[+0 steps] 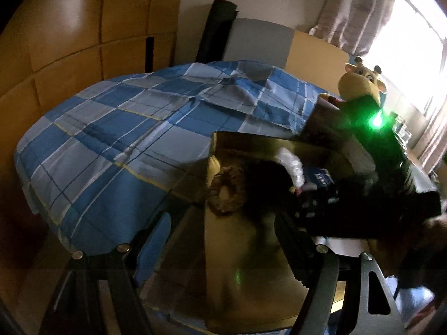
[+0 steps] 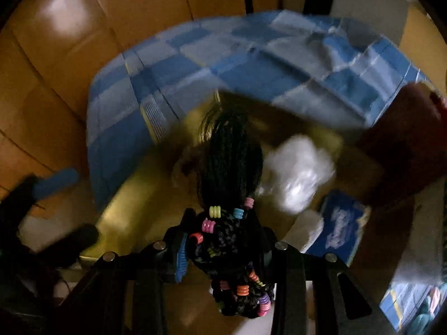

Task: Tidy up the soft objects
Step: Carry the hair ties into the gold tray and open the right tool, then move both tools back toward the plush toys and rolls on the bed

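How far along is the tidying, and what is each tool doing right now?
Done: the cardboard box by the bed already holds a brown scrunchie, a white bag and a blue packet. In hand: the right tool is shut on a black braided hairpiece with coloured beads, over the box. The left tool is open at the box. Left: the giraffe plush sits outside.

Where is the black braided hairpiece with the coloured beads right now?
In the right wrist view the braided hairpiece is clamped in the right gripper, hanging over the open cardboard box beside a white plastic bag.
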### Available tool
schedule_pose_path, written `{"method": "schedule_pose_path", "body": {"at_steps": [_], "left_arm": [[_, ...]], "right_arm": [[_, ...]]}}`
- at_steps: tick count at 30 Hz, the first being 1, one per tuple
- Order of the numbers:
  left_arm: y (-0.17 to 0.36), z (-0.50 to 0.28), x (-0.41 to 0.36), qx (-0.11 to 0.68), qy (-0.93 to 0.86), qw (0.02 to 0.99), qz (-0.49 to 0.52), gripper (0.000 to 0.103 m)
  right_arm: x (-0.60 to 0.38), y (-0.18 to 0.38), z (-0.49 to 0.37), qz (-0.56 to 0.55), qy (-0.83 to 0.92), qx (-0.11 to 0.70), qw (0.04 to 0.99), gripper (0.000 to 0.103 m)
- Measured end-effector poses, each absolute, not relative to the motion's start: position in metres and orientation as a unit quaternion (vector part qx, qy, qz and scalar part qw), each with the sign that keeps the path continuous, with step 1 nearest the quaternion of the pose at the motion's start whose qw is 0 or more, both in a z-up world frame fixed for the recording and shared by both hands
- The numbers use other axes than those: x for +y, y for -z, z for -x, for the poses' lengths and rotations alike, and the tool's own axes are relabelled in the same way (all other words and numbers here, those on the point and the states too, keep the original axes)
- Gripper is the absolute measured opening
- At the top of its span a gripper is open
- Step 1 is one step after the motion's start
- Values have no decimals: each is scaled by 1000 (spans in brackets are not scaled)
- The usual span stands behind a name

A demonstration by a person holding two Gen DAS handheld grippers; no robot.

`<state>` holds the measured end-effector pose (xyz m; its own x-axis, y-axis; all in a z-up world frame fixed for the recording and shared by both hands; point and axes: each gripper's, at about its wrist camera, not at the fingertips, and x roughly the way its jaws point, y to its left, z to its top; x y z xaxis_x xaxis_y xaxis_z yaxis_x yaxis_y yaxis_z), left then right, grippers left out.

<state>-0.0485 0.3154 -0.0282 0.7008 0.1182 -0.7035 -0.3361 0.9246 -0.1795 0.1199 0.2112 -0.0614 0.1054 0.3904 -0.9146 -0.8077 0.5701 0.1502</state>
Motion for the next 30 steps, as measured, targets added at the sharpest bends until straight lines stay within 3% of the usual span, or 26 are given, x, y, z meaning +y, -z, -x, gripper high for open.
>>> {"method": "schedule_pose_path", "body": {"at_steps": [4,8,12,30], "left_arm": [[32,53,325,371,-141,904,159,79],[36,56,329,372,-150,902,161,80],[36,55,325,374,-147,902,157,80],[9,28,233,370,-39,926,70,80]], "right_arm": [[203,76,-129,136,-404,571,702,38],[184,65,-135,83,-400,564,718,43],[161,43,-131,50,-397,536,744,58],[4,10,-100,13,-323,477,817,59]]}}
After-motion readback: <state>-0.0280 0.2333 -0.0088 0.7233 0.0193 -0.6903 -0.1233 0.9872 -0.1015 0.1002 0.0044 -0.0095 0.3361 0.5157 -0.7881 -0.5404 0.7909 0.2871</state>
